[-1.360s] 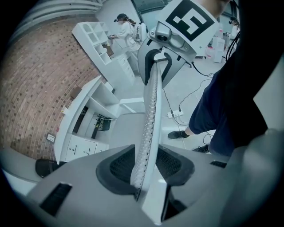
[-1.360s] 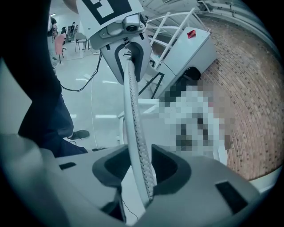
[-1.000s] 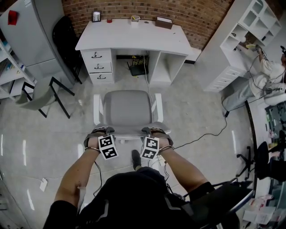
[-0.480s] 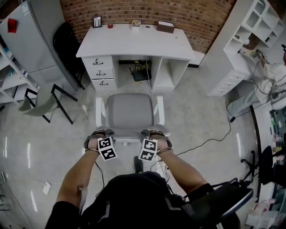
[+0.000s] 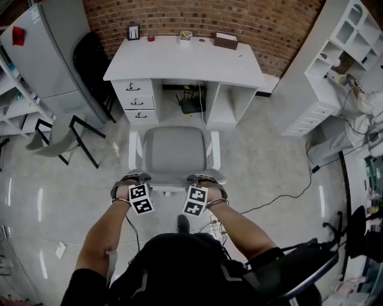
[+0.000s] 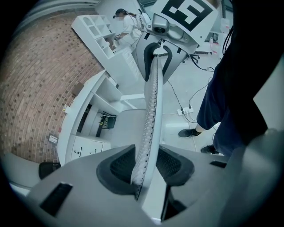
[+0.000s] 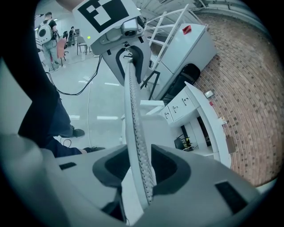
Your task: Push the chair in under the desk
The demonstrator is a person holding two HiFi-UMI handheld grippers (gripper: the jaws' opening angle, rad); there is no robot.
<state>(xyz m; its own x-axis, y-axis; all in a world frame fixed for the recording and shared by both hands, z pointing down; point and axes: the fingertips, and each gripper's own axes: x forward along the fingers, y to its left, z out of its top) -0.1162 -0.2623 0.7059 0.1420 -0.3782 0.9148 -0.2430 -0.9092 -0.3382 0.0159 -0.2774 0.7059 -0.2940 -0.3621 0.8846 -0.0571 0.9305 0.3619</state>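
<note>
One chair [image 5: 175, 149] before desk [image 5: 179, 57], dark object [image 5: 192, 105] underneath; black chair [image 5: 90, 57] left

Back wall: we see red brick [image 5: 179, 15].
Left: we see a grey cabinet [image 5: 48, 54], a black chair [image 5: 90, 57] beside it.
Right: we see white shelving [image 5: 335, 54], a person [image 5: 365, 103] at it.
Floor: a black cable [image 5: 287, 192] trails across.

Items [image 5: 186, 37] on desk [image 5: 179, 60] too small to tell, person [image 5: 366, 104] cut off
</note>
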